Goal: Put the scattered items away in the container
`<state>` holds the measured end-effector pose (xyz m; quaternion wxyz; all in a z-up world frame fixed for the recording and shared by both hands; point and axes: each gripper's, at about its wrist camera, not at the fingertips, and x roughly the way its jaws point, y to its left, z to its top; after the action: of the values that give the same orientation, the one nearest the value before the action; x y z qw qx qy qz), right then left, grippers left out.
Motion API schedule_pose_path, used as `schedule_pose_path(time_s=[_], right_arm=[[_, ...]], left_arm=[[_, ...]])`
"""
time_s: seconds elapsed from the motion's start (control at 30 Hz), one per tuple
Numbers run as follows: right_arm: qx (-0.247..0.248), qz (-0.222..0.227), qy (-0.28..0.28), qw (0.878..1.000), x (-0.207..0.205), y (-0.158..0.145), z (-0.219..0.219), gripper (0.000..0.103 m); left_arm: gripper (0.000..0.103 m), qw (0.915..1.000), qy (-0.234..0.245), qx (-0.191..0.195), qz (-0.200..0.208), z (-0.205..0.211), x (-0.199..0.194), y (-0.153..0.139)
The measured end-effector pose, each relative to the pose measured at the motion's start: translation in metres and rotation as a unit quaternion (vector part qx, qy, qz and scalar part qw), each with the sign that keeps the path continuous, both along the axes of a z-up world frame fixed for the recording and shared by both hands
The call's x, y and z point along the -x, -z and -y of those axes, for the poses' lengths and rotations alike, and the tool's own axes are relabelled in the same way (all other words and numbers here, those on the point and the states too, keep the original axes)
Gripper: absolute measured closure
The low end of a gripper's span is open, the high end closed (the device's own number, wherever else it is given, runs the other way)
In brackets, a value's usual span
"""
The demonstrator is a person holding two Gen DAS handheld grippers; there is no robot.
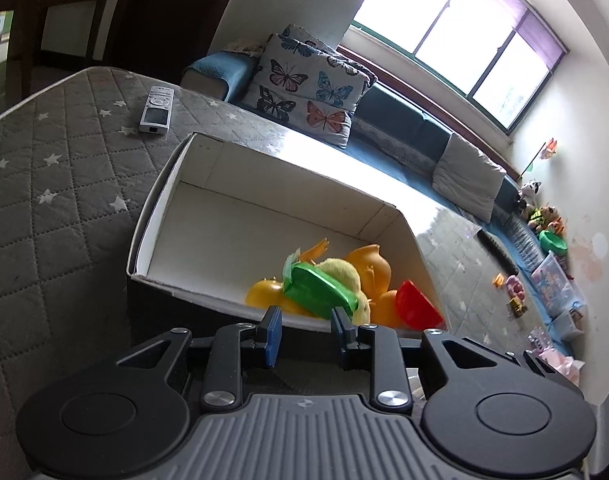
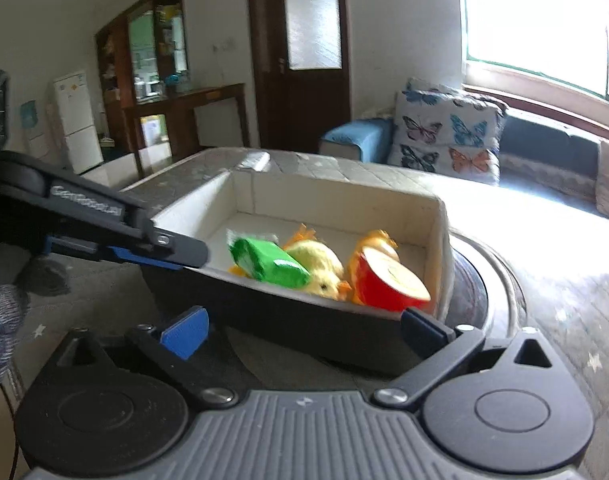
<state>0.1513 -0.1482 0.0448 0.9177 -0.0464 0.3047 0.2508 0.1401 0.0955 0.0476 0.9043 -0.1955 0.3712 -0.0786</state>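
A white-lined box (image 1: 208, 184) stands on the grey quilted surface; it also shows in the right wrist view (image 2: 336, 200). Inside lie a green packet (image 1: 318, 290) (image 2: 266, 260), a yellow plush chick (image 1: 344, 274) (image 2: 318, 266), orange toys (image 1: 370, 266) and a red cup (image 1: 418, 306) (image 2: 388, 280). My left gripper (image 1: 308, 330) is open and empty, its fingers over the box's near wall; in the right wrist view (image 2: 180, 246) it reaches in from the left. My right gripper (image 2: 304, 326) is open wide and empty, just before the box's near side.
A white remote (image 1: 156, 110) lies on the quilted surface beyond the box. A butterfly pillow (image 1: 308, 84) and a blue sofa (image 1: 404, 120) stand behind. Small toys (image 1: 516, 286) lie scattered at far right. A round dark rim (image 2: 492, 280) lies right of the box.
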Motion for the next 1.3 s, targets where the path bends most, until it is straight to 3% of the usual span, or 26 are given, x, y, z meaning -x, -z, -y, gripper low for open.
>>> schedule_pose_path(time_s=[0.4,0.8,1.13,1.3], right_arm=[[-0.016,-0.030,0.039,0.999,0.004,0.016,0.015,0.000],[-0.018,-0.057,0.045,0.997,0.014,0.025,0.012,0.000],[-0.011,-0.077,0.065,0.995,0.017,0.033,0.013,0.000],[-0.007,-0.092,0.076,0.993,0.014,0.039,0.014,0.000]], left_arm=[[0.073,0.9989,0.005,-0.045,-0.006,0.015,0.018,0.009],[0.072,0.9953,0.001,-0.072,-0.064,0.027,0.028,0.028],[0.072,0.9927,-0.034,-0.100,-0.058,0.032,0.037,0.038],[0.072,0.9917,-0.022,-0.105,-0.071,0.035,0.037,0.041]])
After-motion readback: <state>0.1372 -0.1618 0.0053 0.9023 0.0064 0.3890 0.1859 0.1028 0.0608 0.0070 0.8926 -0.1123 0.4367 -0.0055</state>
